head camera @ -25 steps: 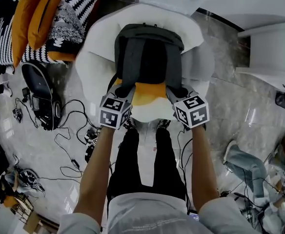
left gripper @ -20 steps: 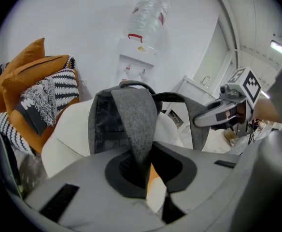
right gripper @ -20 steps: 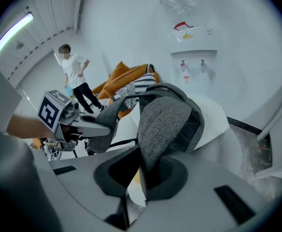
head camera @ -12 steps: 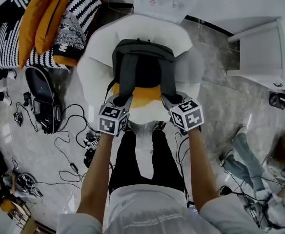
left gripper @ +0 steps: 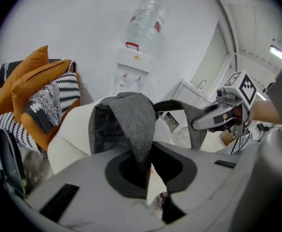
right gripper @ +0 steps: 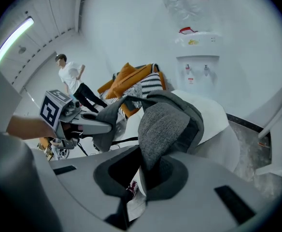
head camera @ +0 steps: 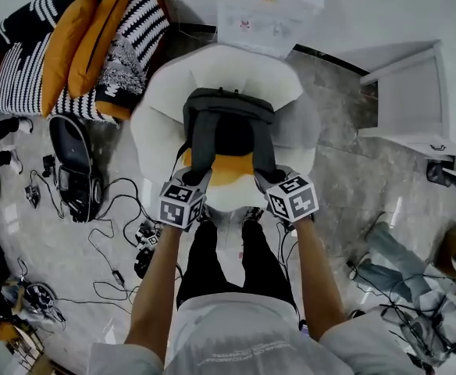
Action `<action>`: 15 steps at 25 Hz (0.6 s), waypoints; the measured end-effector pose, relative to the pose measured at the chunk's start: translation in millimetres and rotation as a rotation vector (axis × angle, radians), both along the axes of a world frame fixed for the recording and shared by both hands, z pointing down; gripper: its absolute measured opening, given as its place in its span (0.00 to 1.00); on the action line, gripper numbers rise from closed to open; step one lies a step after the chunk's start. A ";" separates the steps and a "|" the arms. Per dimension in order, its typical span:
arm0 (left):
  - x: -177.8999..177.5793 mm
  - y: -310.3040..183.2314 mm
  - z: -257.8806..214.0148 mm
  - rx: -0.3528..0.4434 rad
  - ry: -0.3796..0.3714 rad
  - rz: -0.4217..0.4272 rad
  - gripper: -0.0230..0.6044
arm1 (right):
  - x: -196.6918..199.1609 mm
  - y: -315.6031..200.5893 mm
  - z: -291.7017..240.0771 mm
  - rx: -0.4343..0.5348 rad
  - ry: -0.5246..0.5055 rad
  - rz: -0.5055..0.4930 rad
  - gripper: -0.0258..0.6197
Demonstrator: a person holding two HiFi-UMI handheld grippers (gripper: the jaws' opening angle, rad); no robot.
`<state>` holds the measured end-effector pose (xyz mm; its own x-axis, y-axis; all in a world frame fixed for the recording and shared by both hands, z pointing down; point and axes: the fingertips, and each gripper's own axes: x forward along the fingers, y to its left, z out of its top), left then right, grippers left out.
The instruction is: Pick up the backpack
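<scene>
A dark grey backpack point(head camera: 229, 123) hangs upright over a white round cushion seat point(head camera: 154, 108) with an orange centre point(head camera: 226, 166). My left gripper point(head camera: 197, 173) is shut on the backpack's left shoulder strap point(head camera: 202, 139). In the left gripper view the grey strap point(left gripper: 134, 124) runs down between the jaws of the left gripper point(left gripper: 144, 172). My right gripper point(head camera: 264, 173) is shut on the right strap point(head camera: 262, 141). That strap point(right gripper: 162, 124) is pinched in the right gripper point(right gripper: 142, 176) in its own view. Both straps are pulled taut.
Striped and orange cushions point(head camera: 80, 45) lie at the back left. A water dispenser point(head camera: 271, 10) stands behind the seat and a white cabinet point(head camera: 415, 100) to the right. Cables point(head camera: 119, 225) and a black device point(head camera: 72, 166) litter the floor at left. A person point(right gripper: 71, 76) stands far off.
Both grippers have risen with the straps still in them. The backpack has come up with them and now hangs more upright over the seat.
</scene>
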<state>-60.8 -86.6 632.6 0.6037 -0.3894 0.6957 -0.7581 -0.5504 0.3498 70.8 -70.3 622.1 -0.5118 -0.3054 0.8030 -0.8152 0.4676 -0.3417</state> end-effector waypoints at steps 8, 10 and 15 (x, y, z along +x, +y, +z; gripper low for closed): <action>-6.9 8.6 -18.3 -0.007 0.003 0.006 0.11 | -7.6 6.0 -23.8 0.009 -0.055 -0.022 0.09; -6.8 11.8 -21.6 -0.005 0.001 0.022 0.11 | -4.8 6.2 -27.4 0.010 -0.049 -0.025 0.09; -8.6 16.5 -29.6 -0.003 -0.006 0.018 0.11 | -4.9 8.2 -37.3 0.016 -0.065 -0.032 0.09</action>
<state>-69.4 -70.1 603.0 0.6062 -0.3767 0.7004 -0.7503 -0.5629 0.3466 65.9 -62.1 584.8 -0.5728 -0.3005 0.7626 -0.7758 0.4991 -0.3860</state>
